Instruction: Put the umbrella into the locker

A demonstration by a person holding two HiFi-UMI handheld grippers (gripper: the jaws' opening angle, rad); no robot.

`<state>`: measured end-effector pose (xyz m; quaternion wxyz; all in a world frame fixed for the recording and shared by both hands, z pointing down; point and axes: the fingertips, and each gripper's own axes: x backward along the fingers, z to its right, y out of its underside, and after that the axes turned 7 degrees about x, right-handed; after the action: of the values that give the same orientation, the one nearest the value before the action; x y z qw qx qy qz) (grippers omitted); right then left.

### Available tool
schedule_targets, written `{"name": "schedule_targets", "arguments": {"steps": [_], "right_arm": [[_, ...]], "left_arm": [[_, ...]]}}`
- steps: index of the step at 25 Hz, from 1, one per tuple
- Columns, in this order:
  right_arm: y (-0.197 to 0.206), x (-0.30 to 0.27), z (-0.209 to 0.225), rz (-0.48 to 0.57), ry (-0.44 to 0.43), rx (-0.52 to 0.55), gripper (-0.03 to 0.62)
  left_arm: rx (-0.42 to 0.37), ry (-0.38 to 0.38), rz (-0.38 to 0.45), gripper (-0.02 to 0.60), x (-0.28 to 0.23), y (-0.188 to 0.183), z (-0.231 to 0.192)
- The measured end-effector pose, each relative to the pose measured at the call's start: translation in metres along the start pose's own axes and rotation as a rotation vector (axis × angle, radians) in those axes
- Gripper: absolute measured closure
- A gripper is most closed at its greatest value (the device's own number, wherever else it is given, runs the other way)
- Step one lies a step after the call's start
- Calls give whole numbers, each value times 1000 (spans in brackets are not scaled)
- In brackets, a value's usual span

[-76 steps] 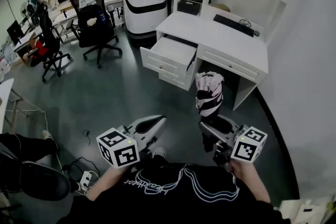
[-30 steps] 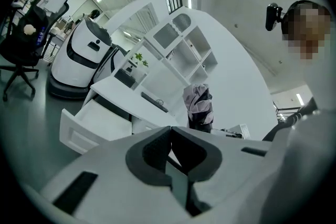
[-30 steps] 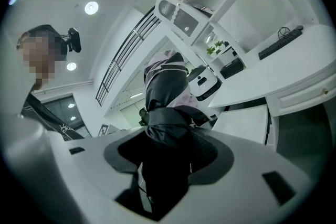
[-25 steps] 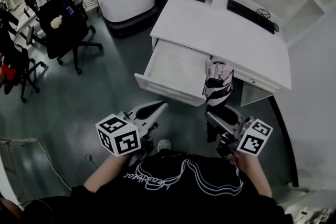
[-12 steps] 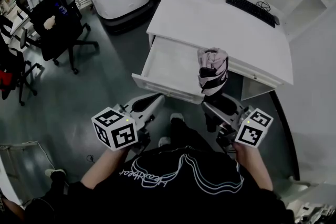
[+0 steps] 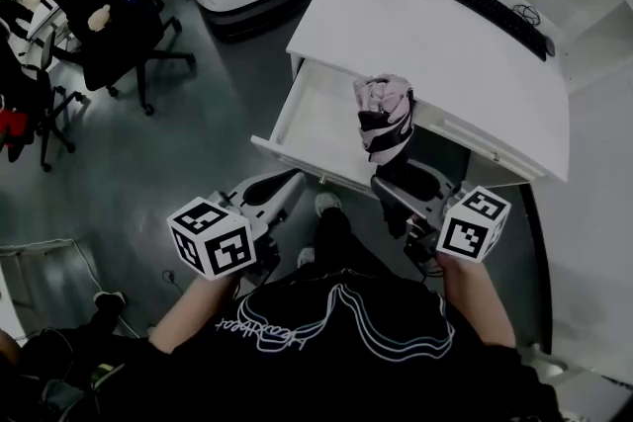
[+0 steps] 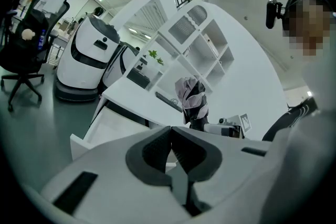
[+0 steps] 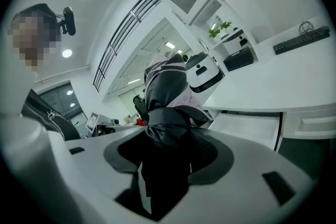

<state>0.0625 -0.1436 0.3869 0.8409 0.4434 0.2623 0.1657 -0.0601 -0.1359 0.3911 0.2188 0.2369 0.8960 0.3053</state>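
Centre-right of head view, right hand-held gripper (image 6: 396,185) is clamped on the dark lower end of a folded pink, black & white fabric umbrella (image 6: 384,117). It's held upright, top showing against the open white drawer (image 6: 318,119) under the white tabletop (image 6: 425,44). Left hand-held gripper (image 7: 171,134), lower left, has jaws together w/ nothing btwn them. Step looks like the approach. Next, prob.: tip umbrella flat, lower it into the drawer, clear the front rim, release.
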Motion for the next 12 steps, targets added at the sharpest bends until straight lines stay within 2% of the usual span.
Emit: {"name": "schedule_targets", "arguments": {"steps": [4, 12], "right_arm": [[-4, -22, 25, -56, -18, 15, 364], [4, -68, 79, -195, 1, 23, 364]], "left_arm": [[30, -36, 14, 577, -11, -12, -14], [58, -101, 38, 577, -29, -35, -40]]}}
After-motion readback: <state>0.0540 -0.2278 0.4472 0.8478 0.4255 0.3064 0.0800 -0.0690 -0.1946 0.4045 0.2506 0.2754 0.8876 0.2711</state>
